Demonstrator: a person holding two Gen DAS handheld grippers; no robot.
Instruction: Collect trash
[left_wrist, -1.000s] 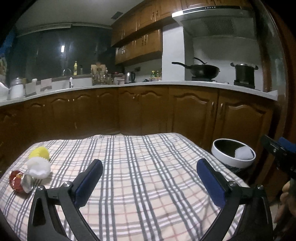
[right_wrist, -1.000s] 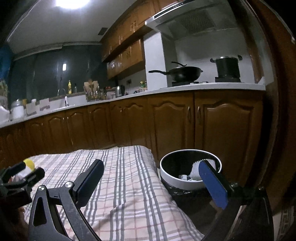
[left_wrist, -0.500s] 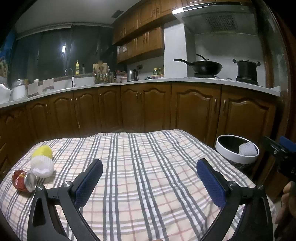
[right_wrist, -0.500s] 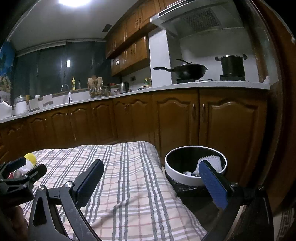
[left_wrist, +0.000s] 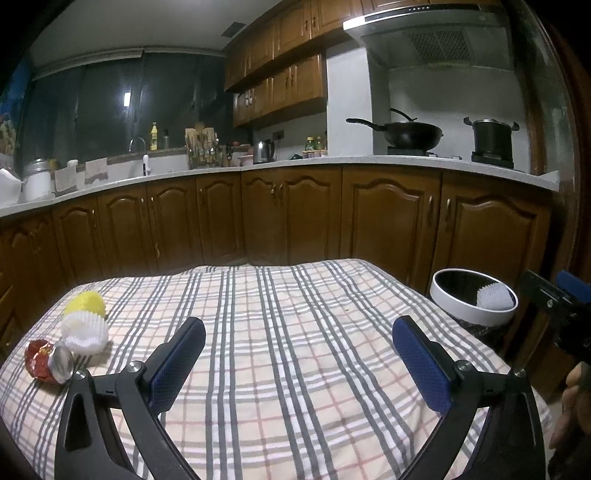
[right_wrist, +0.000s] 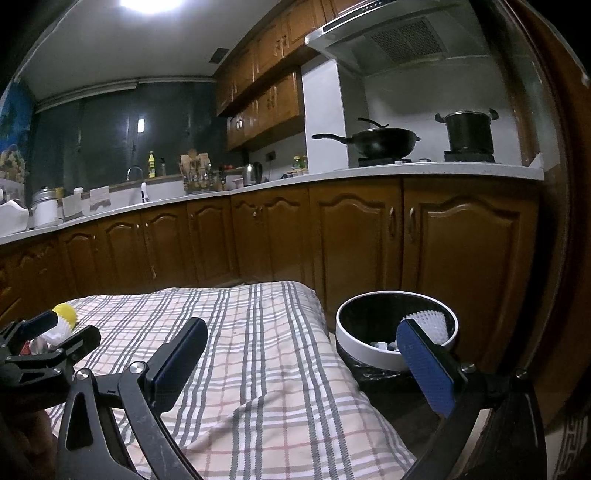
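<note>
On the plaid-covered table (left_wrist: 295, 369) three bits of trash lie at the far left: a yellow foam net (left_wrist: 85, 302), a white foam net (left_wrist: 85, 333) and a crushed red can (left_wrist: 48, 362). My left gripper (left_wrist: 299, 345) is open and empty over the table's near middle, right of the trash. A white-rimmed bin (left_wrist: 472, 299) stands past the table's right edge with a white foam net (right_wrist: 430, 325) inside. My right gripper (right_wrist: 303, 354) is open and empty, straddling the table's right corner and the bin (right_wrist: 395, 332).
Brown kitchen cabinets (left_wrist: 295, 214) with a white counter run behind the table. A wok (left_wrist: 406, 133) and a pot (left_wrist: 493, 138) sit on the stove. A dark wooden post (right_wrist: 554, 258) rises right of the bin. A hand (left_wrist: 572, 406) shows at the right edge.
Both views have tilted and pulled back a little, so table and bin sit lower in frame. Both grippers stay open; the trash has not moved.
</note>
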